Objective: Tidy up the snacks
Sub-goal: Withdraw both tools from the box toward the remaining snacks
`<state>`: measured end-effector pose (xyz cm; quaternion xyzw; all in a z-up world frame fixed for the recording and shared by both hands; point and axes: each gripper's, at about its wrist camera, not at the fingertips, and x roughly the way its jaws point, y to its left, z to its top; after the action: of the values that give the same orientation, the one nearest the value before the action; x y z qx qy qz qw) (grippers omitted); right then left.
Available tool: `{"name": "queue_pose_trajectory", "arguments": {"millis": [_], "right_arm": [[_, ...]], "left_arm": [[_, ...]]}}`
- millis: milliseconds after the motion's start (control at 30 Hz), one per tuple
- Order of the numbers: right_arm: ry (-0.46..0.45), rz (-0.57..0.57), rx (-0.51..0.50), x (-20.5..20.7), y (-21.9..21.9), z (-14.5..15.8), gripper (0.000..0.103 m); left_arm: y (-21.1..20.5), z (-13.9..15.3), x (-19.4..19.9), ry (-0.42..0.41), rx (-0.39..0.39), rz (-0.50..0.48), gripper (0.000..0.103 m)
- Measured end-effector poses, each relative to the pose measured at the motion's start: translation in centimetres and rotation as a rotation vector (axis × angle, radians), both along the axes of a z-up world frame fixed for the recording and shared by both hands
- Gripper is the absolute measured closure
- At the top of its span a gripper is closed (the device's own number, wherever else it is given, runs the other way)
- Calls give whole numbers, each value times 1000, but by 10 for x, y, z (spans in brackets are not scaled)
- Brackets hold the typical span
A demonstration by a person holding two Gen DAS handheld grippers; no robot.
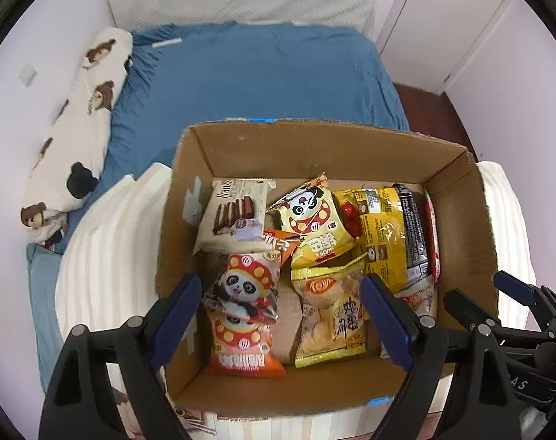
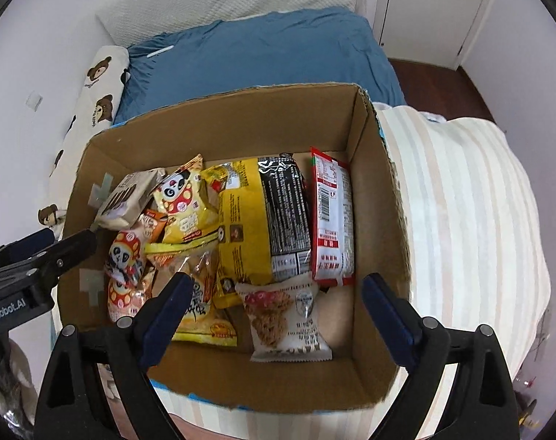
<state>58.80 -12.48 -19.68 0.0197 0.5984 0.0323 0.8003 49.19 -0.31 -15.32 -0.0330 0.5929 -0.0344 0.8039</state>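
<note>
Two grippers, left gripper [image 1: 281,319] and right gripper [image 2: 278,319], jaws apart, empty, above cardboard box [image 2: 219,124] | glossy crinkled snack packets lie flat inside | red noodle packet [image 2: 331,216] long axis runs toward far wall | box on striped quilt [image 2: 461,201]

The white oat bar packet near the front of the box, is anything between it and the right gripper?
Nothing visible. The white oat bar packet lies uncovered on top, near the cardboard box's front wall, and the open right gripper hangs above it.
</note>
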Motion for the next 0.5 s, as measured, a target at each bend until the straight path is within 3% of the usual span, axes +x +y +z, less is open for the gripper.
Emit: {"name": "queue_pose_trajectory", "arguments": {"millis": [500], "right_arm": [[-166, 20, -6, -91, 8, 51, 7]], "left_arm": [[7, 50, -99, -218, 33, 19, 14]]}}
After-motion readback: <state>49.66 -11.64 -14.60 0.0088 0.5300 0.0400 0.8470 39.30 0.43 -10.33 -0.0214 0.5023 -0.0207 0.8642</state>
